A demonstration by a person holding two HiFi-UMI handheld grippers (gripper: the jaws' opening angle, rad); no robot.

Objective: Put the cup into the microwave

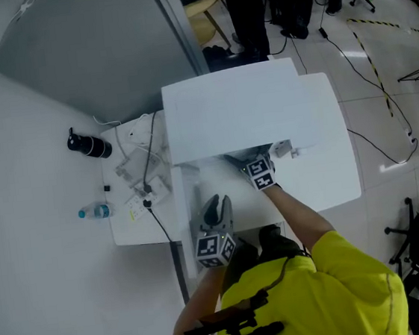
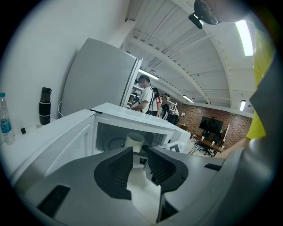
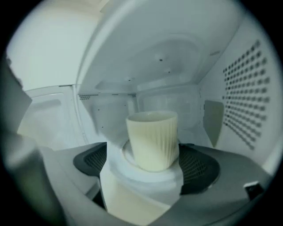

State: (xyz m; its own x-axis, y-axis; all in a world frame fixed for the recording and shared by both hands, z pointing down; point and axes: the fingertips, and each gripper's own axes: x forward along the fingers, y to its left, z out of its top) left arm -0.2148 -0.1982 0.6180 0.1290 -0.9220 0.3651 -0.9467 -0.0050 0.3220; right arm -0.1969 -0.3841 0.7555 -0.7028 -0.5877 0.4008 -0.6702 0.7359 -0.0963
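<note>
The open white microwave (image 1: 241, 114) stands on a white table (image 1: 331, 179). A cream ribbed cup (image 3: 152, 139) stands upright on the turntable inside, also visible in the left gripper view as the cup (image 2: 134, 140). My right gripper (image 3: 148, 163) reaches into the cavity, open, its dark pads (image 3: 199, 167) wide on either side of the cup's base without pressing it. In the head view only its marker cube (image 1: 260, 174) shows at the microwave mouth. My left gripper (image 2: 139, 165) is shut and empty, in front of the opening near the door (image 2: 66, 141).
Left of the microwave lie a black bottle (image 1: 89, 146), a small water bottle (image 1: 94, 211) and cables (image 1: 146, 174). A grey cabinet (image 1: 98, 48) stands behind. People stand at the back (image 1: 247, 1). The perforated cavity wall (image 3: 247, 101) is close on the right.
</note>
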